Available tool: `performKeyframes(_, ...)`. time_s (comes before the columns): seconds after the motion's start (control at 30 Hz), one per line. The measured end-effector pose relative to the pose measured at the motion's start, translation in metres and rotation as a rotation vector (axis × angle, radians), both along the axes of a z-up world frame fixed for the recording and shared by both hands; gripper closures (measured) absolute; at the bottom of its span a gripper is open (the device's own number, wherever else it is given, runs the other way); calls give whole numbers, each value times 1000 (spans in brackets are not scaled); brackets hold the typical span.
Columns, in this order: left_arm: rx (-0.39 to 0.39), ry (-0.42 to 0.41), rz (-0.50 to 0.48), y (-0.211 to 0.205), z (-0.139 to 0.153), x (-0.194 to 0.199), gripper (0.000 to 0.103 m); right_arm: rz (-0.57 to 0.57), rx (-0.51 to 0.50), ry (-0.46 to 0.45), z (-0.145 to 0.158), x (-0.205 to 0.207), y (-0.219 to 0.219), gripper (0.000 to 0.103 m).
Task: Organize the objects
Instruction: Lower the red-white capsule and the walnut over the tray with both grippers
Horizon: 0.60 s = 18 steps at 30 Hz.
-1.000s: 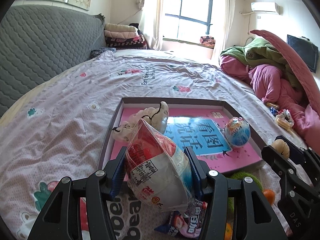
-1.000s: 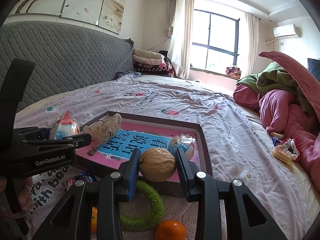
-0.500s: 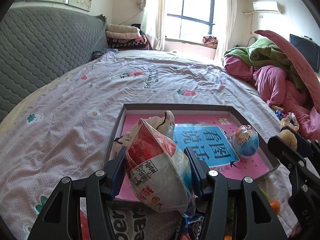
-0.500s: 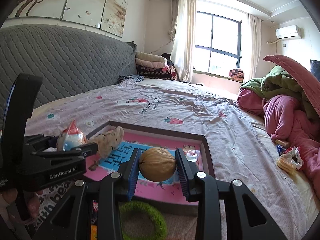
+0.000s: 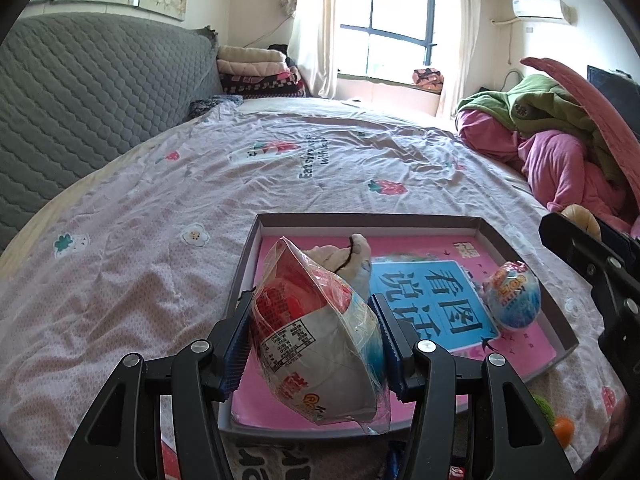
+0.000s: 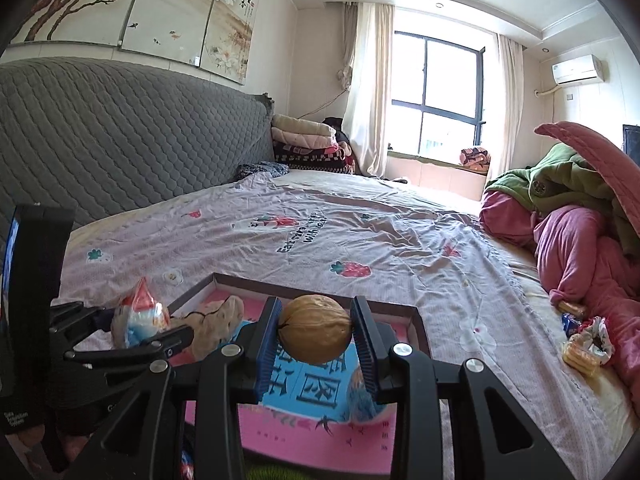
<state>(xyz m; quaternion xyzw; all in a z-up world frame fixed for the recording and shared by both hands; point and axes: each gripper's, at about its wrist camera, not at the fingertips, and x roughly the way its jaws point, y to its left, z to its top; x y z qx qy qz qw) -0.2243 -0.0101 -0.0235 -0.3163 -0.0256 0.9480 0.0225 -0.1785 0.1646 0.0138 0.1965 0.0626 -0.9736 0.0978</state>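
Bedroom, pink bedsheet (image 5: 168,208), tray (image 5: 486,229) ahead. My left gripper (image 5: 314,346) clamps a crinkly packaged snack (image 5: 320,344) above the tray, light and slippery; right gripper (image 6: 314,330) pinches a hard walnut (image 6: 314,330) by its sides.

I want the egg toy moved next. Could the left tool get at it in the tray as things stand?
Probably not yet: the left tool is shut on a wrapped snack. The egg toy lies uncovered in the tray, so the path looks free once the snack is released.
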Motion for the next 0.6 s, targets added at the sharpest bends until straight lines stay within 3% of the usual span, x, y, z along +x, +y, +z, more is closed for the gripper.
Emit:
performKeyframes(0.27,-7,-32,19,-6,-6,-16,46,4,2,-52,-8,-22,-4,67)
performKeyframes(0.6,-14,-96,11,-4,-21,-24,46,38,-13,-213,-39,-42,-3,67)
